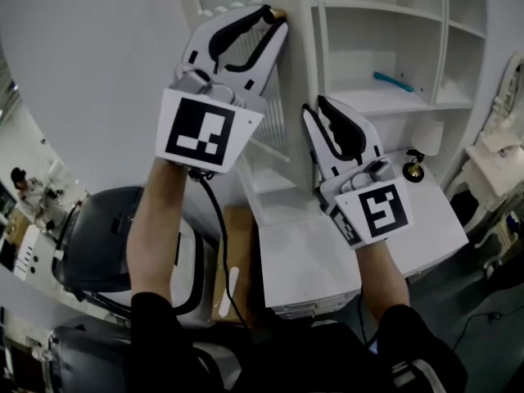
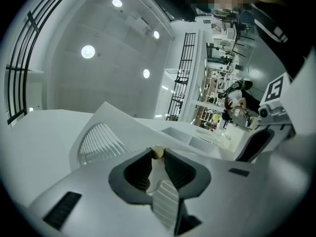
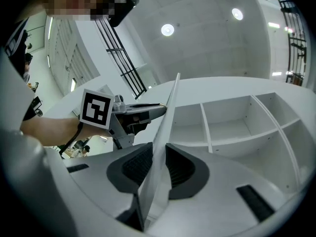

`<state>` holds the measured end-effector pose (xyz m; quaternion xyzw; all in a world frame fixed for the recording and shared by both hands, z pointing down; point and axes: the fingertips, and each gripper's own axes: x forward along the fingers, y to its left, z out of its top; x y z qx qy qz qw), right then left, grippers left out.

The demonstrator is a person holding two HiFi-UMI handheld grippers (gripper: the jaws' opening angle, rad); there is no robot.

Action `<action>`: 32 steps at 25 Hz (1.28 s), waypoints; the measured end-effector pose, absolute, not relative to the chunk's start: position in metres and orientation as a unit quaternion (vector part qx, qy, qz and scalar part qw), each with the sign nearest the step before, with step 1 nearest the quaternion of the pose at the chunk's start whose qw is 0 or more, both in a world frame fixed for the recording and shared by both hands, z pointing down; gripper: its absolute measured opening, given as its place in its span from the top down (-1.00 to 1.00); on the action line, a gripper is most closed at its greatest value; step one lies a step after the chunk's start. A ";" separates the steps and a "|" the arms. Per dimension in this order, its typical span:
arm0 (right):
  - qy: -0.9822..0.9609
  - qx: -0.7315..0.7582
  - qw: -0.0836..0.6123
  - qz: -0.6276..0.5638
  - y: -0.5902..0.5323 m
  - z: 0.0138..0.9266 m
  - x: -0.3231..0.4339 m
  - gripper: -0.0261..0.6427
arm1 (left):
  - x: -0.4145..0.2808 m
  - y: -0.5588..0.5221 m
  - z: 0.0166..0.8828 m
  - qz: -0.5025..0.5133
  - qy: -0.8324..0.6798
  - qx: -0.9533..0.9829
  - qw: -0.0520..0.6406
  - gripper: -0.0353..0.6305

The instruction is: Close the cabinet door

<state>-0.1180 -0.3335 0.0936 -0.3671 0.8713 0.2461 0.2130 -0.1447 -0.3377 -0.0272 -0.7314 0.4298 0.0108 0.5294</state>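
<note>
The white cabinet (image 1: 385,47) stands with its door (image 1: 278,125) swung out edge-on toward me. My left gripper (image 1: 274,16) reaches up to the door's top and is shut on its small brass knob (image 1: 279,11). In the left gripper view the knob (image 2: 157,152) sits pinched between the dark pads. My right gripper (image 1: 315,109) is lower and straddles the door's free edge. In the right gripper view that edge (image 3: 170,107) runs between the pads (image 3: 180,167), which lie against both faces. Open shelves (image 3: 232,122) show to the door's right.
A blue object (image 1: 394,81) lies on a cabinet shelf. A small brass piece (image 1: 414,169) stands on the white counter (image 1: 311,260) below the shelves. A cardboard box (image 1: 233,260) and a black machine (image 1: 106,236) sit at lower left, white furniture (image 1: 499,162) at right.
</note>
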 end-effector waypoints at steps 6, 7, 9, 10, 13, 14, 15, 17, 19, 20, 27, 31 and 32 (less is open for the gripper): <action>0.877 -0.367 0.211 0.228 -0.353 0.096 -0.110 0.63 | -0.137 -0.354 -0.024 0.002 0.440 -0.729 0.524 0.64; 0.878 -0.367 0.212 0.223 -0.364 0.095 -0.100 0.63 | -0.127 -0.364 -0.025 -0.003 0.442 -0.728 0.524 0.64; 0.879 -0.367 0.214 0.214 -0.383 0.093 -0.082 0.63 | -0.108 -0.383 -0.027 -0.018 0.444 -0.724 0.528 0.64; 0.880 -0.367 0.216 0.211 -0.390 0.093 -0.077 0.63 | -0.102 -0.390 -0.028 -0.024 0.445 -0.721 0.530 0.64; 0.880 -0.369 0.217 0.205 -0.405 0.092 -0.071 0.63 | -0.095 -0.403 -0.028 -0.035 0.450 -0.715 0.534 0.64; 0.879 -0.371 0.216 0.206 -0.409 0.092 -0.070 0.63 | -0.094 -0.406 -0.028 -0.035 0.451 -0.714 0.535 0.64; 0.879 -0.373 0.215 0.206 -0.413 0.092 -0.069 0.63 | -0.092 -0.410 -0.028 -0.035 0.452 -0.713 0.536 0.64; 0.879 -0.372 0.219 0.203 -0.423 0.092 -0.066 0.63 | -0.087 -0.419 -0.029 -0.036 0.452 -0.711 0.538 0.64; 0.880 -0.370 0.224 0.198 -0.433 0.092 -0.061 0.63 | -0.082 -0.428 -0.028 -0.037 0.453 -0.710 0.538 0.65; 0.880 -0.369 0.226 0.197 -0.438 0.093 -0.059 0.63 | -0.080 -0.432 -0.028 -0.037 0.453 -0.710 0.538 0.65; 0.883 -0.361 0.232 0.192 -0.466 0.093 -0.054 0.63 | -0.073 -0.458 -0.028 -0.047 0.467 -0.696 0.544 0.65; 0.882 -0.358 0.240 0.189 -0.482 0.092 -0.050 0.63 | -0.068 -0.473 -0.029 -0.049 0.470 -0.694 0.544 0.65; 0.882 -0.356 0.242 0.190 -0.485 0.092 -0.050 0.63 | -0.068 -0.476 -0.029 -0.049 0.471 -0.693 0.544 0.65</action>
